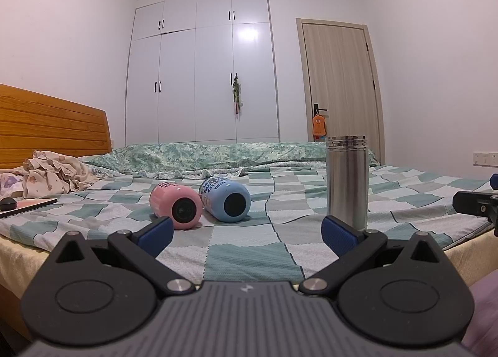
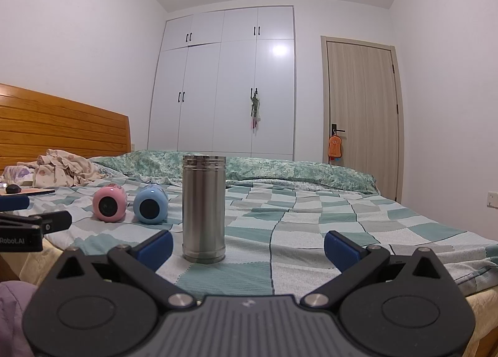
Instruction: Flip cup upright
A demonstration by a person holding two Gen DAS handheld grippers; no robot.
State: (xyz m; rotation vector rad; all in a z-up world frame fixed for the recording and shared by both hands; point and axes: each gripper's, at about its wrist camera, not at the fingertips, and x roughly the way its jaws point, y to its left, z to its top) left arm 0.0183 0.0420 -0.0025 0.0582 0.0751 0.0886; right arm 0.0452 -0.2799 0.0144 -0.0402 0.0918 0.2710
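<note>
Left gripper: jaws wide apart, holding nothing, low over the bed's near edge.
Right gripper: jaws spread, holding nothing, beside the left one.
Steel cup: upright on the checked sheet, just ahead of the right gripper.
Pink cup: on its side, base toward the cameras.
Blue cup: on its side, touching the pink one.
Clothes: heaped by the headboard.

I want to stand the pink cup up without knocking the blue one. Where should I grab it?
Grip the pink cup across its round body near the facing end, jaws above and below, coming from the front with the left hand-held gripper; the blue cup crowds its right side.
</note>
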